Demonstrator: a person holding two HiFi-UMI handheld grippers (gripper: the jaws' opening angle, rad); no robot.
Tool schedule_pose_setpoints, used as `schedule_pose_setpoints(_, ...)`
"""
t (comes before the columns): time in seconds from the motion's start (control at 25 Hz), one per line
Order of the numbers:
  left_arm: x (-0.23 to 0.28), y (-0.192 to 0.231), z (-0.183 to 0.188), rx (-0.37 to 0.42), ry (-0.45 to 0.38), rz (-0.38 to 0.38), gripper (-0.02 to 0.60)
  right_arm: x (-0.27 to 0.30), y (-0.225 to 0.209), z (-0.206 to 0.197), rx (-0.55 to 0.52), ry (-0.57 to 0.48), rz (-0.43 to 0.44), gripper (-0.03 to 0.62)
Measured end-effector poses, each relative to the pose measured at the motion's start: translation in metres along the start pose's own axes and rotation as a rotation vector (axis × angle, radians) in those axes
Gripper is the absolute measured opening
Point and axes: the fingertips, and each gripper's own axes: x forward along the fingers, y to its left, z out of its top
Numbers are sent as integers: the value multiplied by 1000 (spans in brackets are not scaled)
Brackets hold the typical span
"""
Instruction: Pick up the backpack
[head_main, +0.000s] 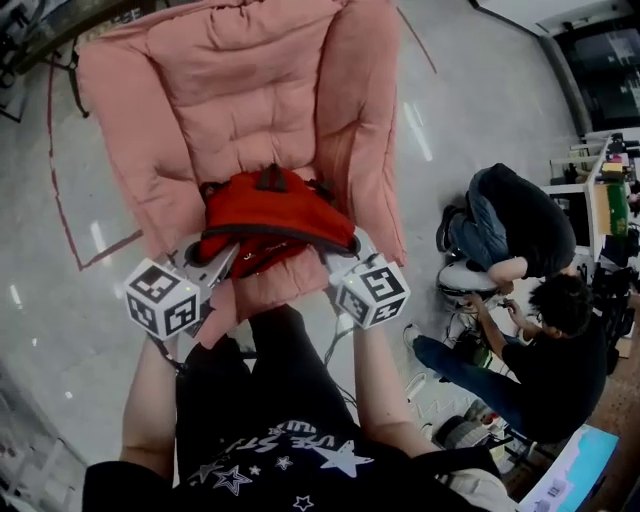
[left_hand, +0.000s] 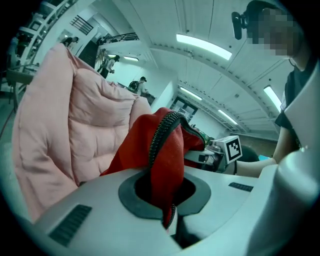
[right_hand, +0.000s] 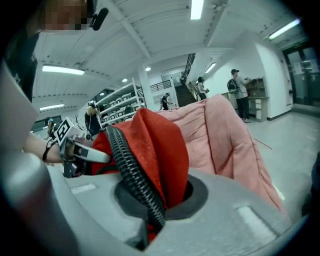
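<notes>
A red backpack (head_main: 270, 220) with a black zipper hangs lifted in front of the pink padded chair (head_main: 250, 90), stretched between my two grippers. My left gripper (head_main: 222, 262) is shut on the backpack's left edge; in the left gripper view red fabric and zipper (left_hand: 167, 150) are pinched between the jaws. My right gripper (head_main: 340, 258) is shut on the right edge, and in the right gripper view the fabric (right_hand: 160, 150) and zipper stand up out of the closed jaws. Each gripper shows in the other's view: right gripper (left_hand: 220, 150), left gripper (right_hand: 75, 145).
The pink chair (right_hand: 235, 135) stands on a glossy grey floor (head_main: 480, 110). Two people (head_main: 530, 300) crouch among bags and gear to the right. Shelving (right_hand: 117, 102) and distant people stand at the far wall.
</notes>
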Motion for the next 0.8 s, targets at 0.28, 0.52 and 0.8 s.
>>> schedule_pose_setpoints(0.28,-37,-59,-21,31,10,-83,10,-67,41,-4,103,-94,-75,8)
schedule_pose_setpoints(0.52,-77,-107,-3,60,-23,-198,9,-128,84,17,120,-165,-160,8)
schedule_pose_setpoints(0.8,-112,-156,4,58,-22,-308,9,-186,123,21,216,-222,-248,8)
